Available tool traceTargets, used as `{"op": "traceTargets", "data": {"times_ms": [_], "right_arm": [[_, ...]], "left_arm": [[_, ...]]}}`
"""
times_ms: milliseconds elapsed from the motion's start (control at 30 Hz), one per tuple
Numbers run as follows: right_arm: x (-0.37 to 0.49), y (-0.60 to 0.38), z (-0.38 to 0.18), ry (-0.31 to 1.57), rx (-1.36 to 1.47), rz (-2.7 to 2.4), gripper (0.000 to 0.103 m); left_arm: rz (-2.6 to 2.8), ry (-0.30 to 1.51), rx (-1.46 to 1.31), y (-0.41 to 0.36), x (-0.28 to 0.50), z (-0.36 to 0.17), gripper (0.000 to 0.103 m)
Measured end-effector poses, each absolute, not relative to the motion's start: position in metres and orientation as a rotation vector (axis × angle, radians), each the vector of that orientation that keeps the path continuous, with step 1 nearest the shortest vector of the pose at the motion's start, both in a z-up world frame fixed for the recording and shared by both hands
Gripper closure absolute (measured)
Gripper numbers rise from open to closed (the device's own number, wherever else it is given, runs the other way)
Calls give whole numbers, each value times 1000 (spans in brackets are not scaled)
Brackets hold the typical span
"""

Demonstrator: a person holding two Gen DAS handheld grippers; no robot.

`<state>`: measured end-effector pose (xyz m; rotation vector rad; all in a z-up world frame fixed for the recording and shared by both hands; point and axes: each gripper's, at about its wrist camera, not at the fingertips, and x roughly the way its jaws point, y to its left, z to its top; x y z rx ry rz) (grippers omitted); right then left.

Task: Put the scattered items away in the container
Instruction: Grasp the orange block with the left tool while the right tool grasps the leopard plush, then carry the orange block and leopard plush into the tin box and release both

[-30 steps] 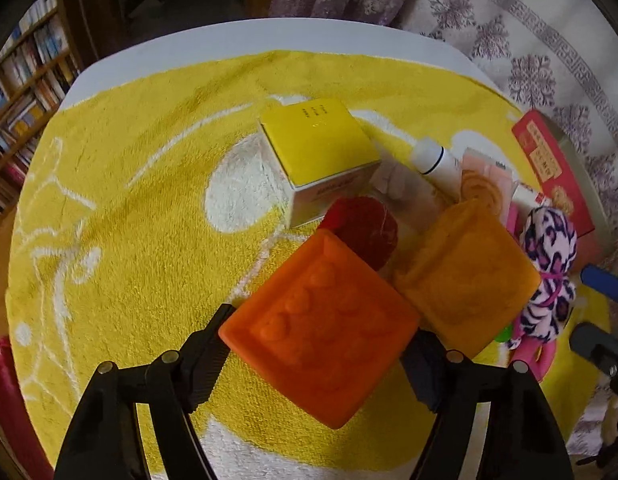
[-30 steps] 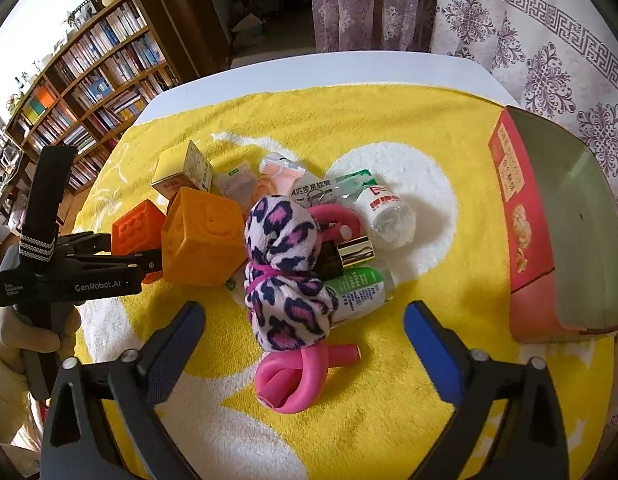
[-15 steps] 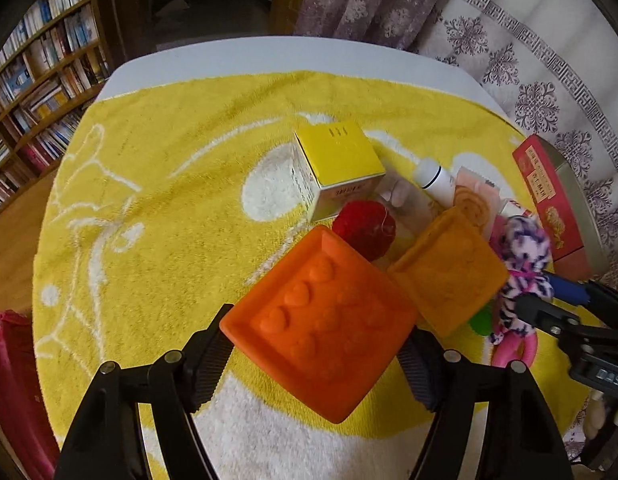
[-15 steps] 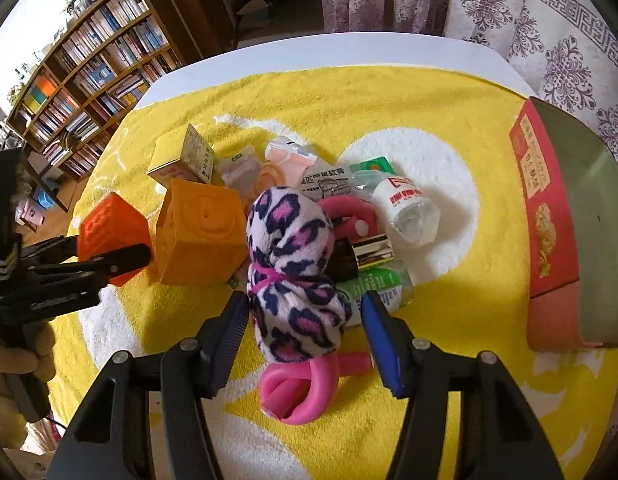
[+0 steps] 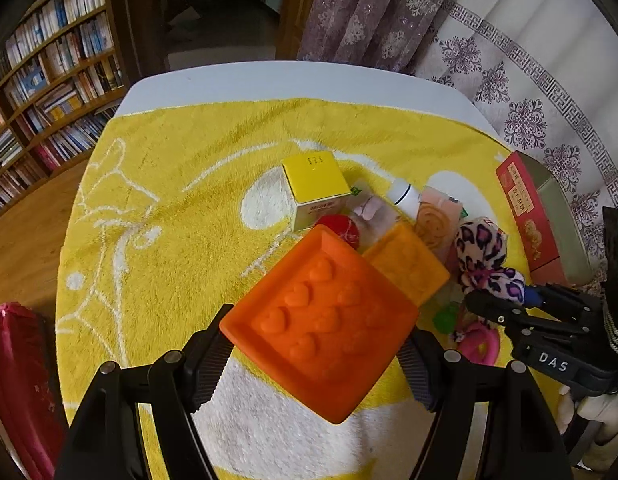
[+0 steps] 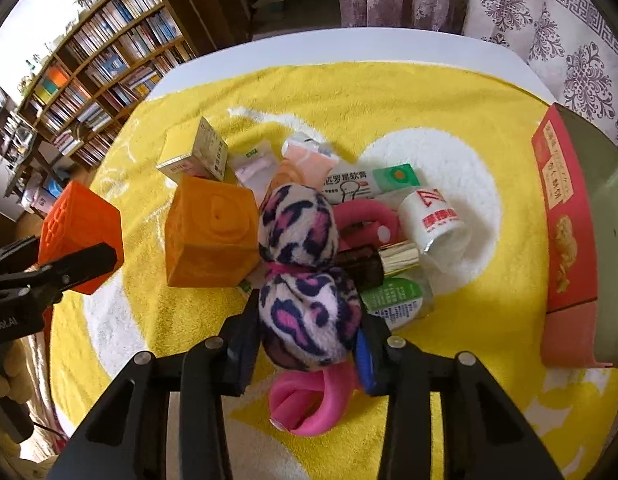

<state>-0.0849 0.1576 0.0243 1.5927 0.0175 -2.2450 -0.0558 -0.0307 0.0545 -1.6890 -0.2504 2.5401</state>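
My left gripper (image 5: 317, 332) is shut on a red-orange soft cube (image 5: 321, 320) with raised hearts and holds it up above the yellow towel (image 5: 169, 200). The right wrist view shows that same cube (image 6: 79, 220) at the left. My right gripper (image 6: 307, 328) is closing around a leopard-print plush (image 6: 297, 232) in the pile, and both pads touch its lower lobe. The plush (image 5: 481, 248) still rests on the other items. The red box container (image 6: 565, 208) lies open at the towel's right edge.
Beside the plush sit a paler orange cube (image 6: 213, 232), a pink foam curler (image 6: 309, 404), a white bottle (image 6: 433, 216), a green bottle (image 6: 393, 300), a lipstick (image 6: 373, 260) and a yellow box (image 5: 315, 176). Bookshelves stand left; a patterned cloth hangs behind.
The right jaws have closed from wide apart onto the leopard plush. The left gripper has risen with the red-orange cube, so the table looks farther away.
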Motion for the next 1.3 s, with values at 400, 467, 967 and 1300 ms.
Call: {"op": "traceTargets", "data": {"times_ms": [400,467,967,1300], "right_arm": [[-83,235,68,-114,1478,-2304,60],[-81,256,76,-137,1459,-2322,60],[-80,361,99,-317,1365,-2300,60],[-77,374,111,-333,1294,-2237,60]], "left_arm": [[2602,-225,-1646,44,-49,90,26],[2604,-210,-1638,63,-50,95,26],[2615,-153,-1547,164,-61,128,26],[2674,-173,-1515,174,-53,144,26]]}}
